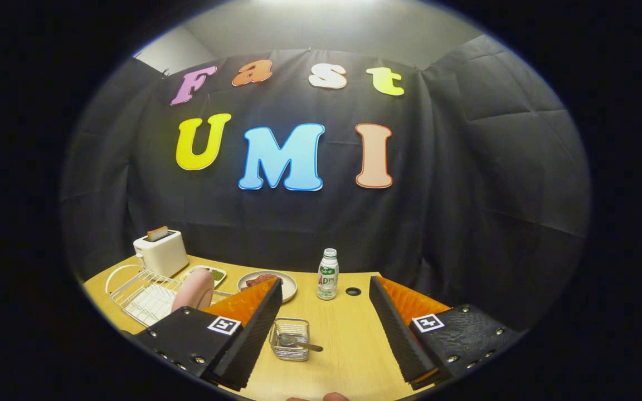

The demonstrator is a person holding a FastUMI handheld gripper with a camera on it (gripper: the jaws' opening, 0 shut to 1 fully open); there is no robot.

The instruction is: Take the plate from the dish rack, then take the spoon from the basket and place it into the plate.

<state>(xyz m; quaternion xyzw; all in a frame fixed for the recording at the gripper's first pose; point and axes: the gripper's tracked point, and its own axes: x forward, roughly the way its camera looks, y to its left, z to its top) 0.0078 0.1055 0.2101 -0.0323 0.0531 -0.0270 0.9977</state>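
Gripper view. You are holding the gripper [325,303] above the wooden table [349,345] with its jaws standing wide apart and gripping nothing. The pink plate [194,289] is standing on edge in the white wire dish rack [137,292], beyond and beside your left finger and partly hidden by it. The spoon [297,342] is lying in the small wire basket [290,338], just ahead of the fingers and close to the left one. Farther back, a toaster [160,252], a drink bottle [327,274] and a dish of food [287,283] are standing near the wall.

The step in hand appears to be the plate, not yet taken. To do it well, you should be swinging toward the rack, aligning the fingers so the upright rim passes between them, and closing only once both are flanking it. Lifting straight up should be keeping the plate clear of the wires; a skewed grip risks it slipping.
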